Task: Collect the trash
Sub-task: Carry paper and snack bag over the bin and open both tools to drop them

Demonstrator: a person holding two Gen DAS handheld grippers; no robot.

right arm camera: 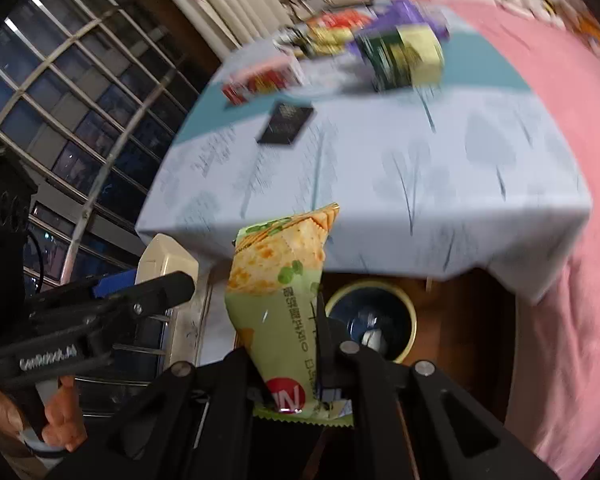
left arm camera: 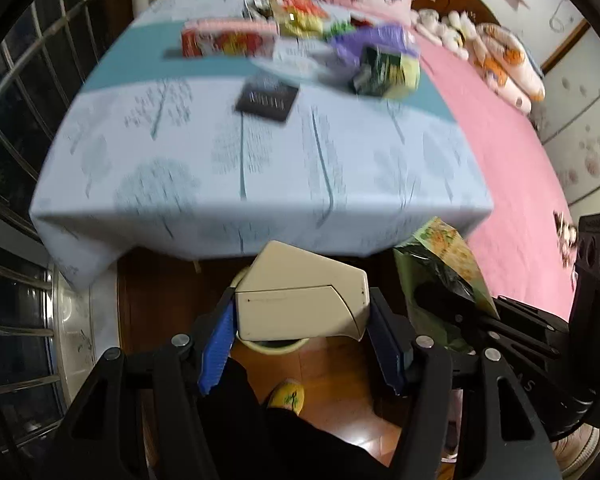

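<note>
Cracker packet (right arm camera: 278, 304), Korean print, clamped in right tongs (right arm camera: 288, 360).

Box (left arm camera: 300, 300): clamped between the left gripper (left arm camera: 300, 344) fingers, directly above the bin (left arm camera: 278, 346).
Wrapper (right arm camera: 278, 308): pinched in the right gripper (right arm camera: 288, 364), upright, just left of the bin (right arm camera: 370, 326) in the right wrist view.
Bin: on the floor (left arm camera: 332, 376), in front of the table (left arm camera: 260, 168) edge.
Table: packets (left arm camera: 300, 20) piled along the far side; card (left arm camera: 267, 99) nearer the middle.
Bed (left arm camera: 500, 168): right of the table.
</note>
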